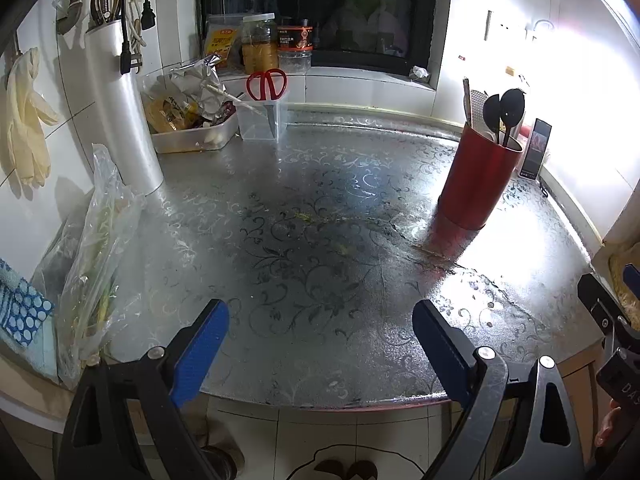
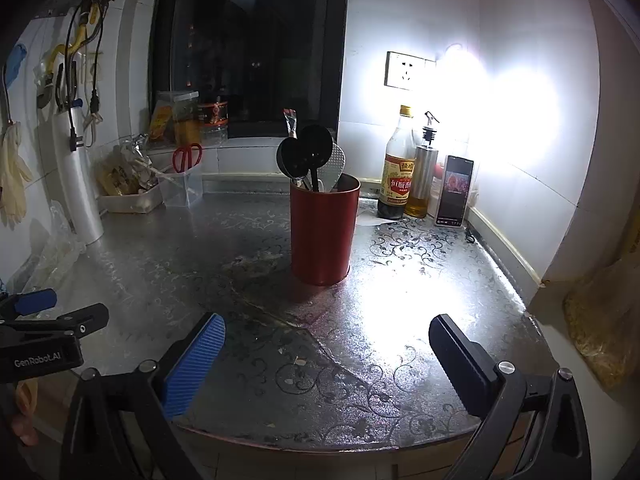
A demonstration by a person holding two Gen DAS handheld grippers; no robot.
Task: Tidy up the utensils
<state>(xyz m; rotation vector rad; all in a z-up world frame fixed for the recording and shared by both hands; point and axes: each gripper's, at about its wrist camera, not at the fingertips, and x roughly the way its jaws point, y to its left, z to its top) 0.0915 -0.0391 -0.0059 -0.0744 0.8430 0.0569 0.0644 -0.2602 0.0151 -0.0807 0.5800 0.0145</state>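
Red, 1 cup [image 2: 323, 229] stands upright on the surface [image 2: 248, 240], holding 2 black spoons [image 2: 306, 152] and 1 pale spatula [image 2: 335, 170]. Both my left tool [image 1: 320, 354] and right tool [image 2: 326, 368] gape wide, empty, touching nothing, hovering near the surface's front edge.

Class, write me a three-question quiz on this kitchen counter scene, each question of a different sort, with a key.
1. True or false: the red utensil holder stands upright on the counter.
2. Where are the red-handled scissors? A) lying flat on the counter B) in the clear container C) in the white tray
3. Fill in: both the left tool and the right tool are ____.

Key: 1 true; 2 B; 3 open.
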